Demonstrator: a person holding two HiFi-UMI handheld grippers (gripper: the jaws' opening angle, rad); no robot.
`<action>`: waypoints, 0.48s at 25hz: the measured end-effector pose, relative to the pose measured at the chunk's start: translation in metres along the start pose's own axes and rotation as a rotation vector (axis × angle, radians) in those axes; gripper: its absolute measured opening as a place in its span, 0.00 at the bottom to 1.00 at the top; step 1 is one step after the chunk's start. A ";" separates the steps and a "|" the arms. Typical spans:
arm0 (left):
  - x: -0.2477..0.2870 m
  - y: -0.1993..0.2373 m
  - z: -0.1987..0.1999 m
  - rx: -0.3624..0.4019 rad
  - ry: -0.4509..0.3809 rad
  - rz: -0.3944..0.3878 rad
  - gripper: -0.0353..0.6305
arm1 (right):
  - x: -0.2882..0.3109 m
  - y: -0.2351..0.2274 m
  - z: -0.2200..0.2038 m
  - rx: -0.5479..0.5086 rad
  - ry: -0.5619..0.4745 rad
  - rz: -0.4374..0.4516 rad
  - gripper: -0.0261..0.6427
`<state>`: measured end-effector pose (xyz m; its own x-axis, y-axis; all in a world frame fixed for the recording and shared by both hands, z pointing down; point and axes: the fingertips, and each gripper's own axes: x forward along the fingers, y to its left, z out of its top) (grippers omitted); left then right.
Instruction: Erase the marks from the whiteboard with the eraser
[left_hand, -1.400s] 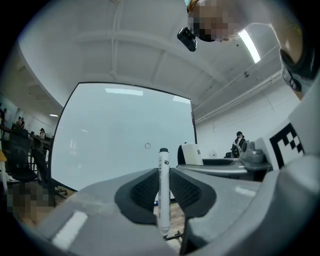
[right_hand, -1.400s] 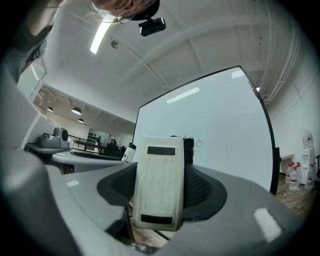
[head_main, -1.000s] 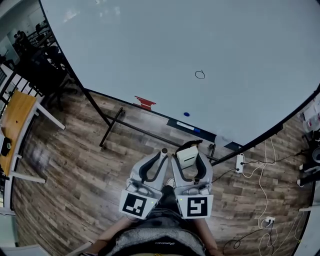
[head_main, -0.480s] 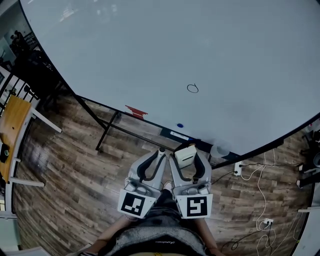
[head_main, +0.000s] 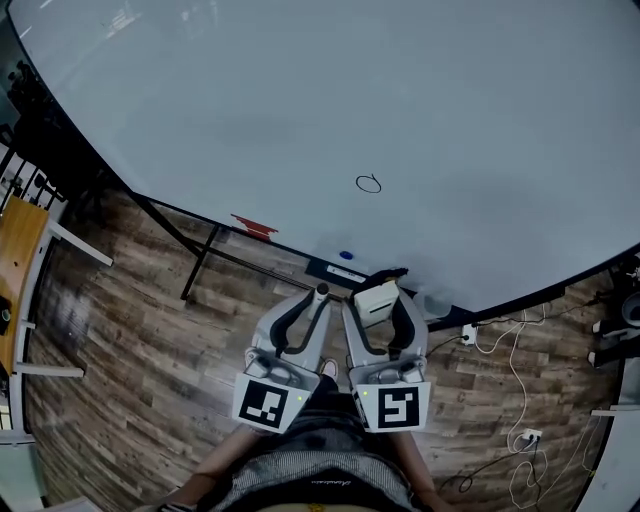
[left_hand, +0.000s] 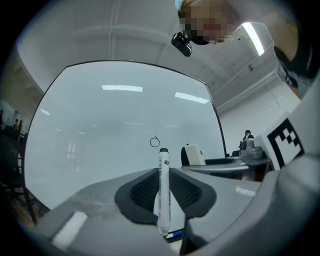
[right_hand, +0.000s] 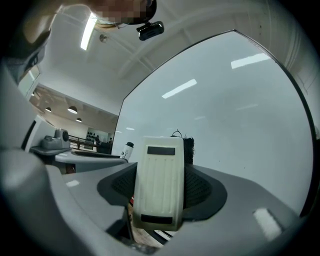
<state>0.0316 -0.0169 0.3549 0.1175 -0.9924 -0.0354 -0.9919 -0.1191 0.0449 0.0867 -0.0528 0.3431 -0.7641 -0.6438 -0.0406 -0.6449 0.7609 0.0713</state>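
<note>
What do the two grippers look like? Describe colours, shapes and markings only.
Both the left gripper and right gripper are light grey plastic with two curved jaws that taper toward the tips. The jaws' inner faces carry black, finely ribbed pads. At the rear of each sits a white cube printed with a black square marker. No cables show on them.

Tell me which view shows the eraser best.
The right gripper view: the eraser fills the centre, clamped between the jaws. The head view shows it small from above; the left gripper view shows only a small side glimpse.
</note>
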 end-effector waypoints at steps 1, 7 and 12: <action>0.003 0.002 0.001 -0.001 -0.004 -0.005 0.16 | 0.001 -0.002 0.000 0.005 0.002 -0.010 0.44; 0.027 0.008 0.005 -0.004 -0.021 -0.086 0.16 | 0.014 -0.016 0.003 -0.011 -0.003 -0.088 0.44; 0.058 0.027 0.008 -0.010 -0.013 -0.195 0.16 | 0.046 -0.027 0.006 -0.004 -0.005 -0.188 0.43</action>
<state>0.0107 -0.0770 0.3460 0.3064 -0.9502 -0.0573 -0.9499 -0.3091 0.0461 0.0683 -0.1025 0.3335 -0.6299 -0.7744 -0.0587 -0.7765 0.6266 0.0656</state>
